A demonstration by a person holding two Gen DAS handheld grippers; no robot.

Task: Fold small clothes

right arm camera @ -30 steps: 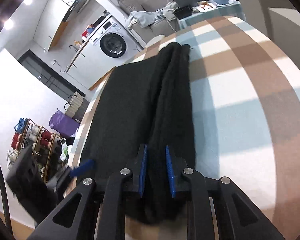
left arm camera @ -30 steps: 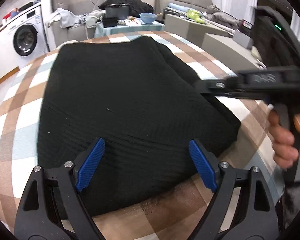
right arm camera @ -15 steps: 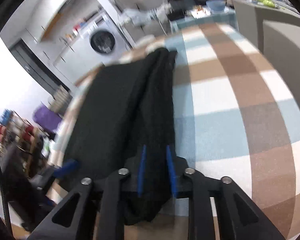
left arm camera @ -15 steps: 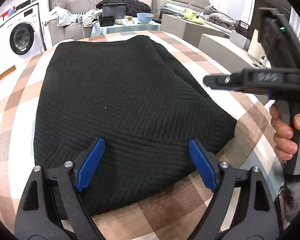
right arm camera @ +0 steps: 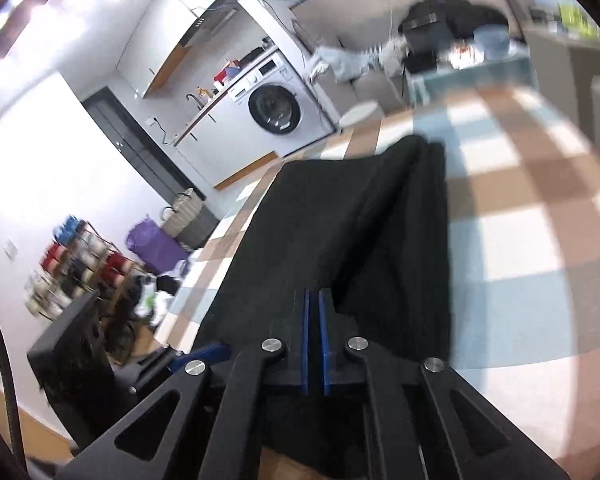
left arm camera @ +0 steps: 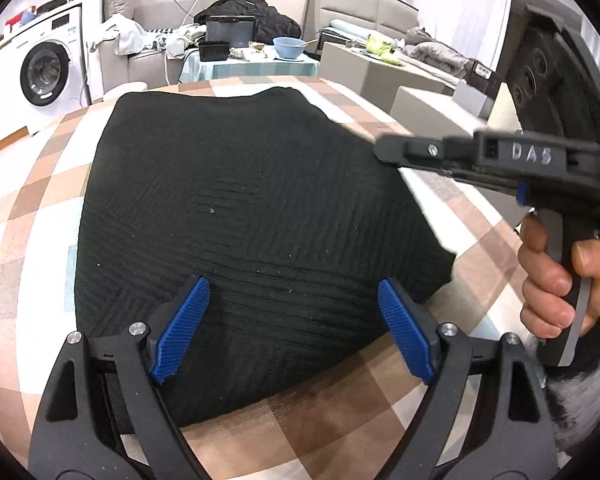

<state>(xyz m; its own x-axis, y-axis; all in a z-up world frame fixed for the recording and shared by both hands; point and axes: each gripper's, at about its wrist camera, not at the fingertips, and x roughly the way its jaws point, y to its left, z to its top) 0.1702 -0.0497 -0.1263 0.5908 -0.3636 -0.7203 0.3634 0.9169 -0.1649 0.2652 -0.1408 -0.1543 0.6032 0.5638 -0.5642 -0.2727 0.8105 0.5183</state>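
Checkered table [left arm camera: 28, 184]; right gripper [right arm camera: 315, 312] jaws pinched on black garment [left arm camera: 252, 220].

Black ribbed garment [left arm camera: 252, 216], brown-blue-white checked tablecloth [left arm camera: 32, 208], blue-padded claws.

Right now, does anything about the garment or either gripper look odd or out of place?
Nothing stands out. The black knit garment lies flat on the checked tablecloth, the left gripper is open over its near edge, and the right gripper is shut at its side edge.
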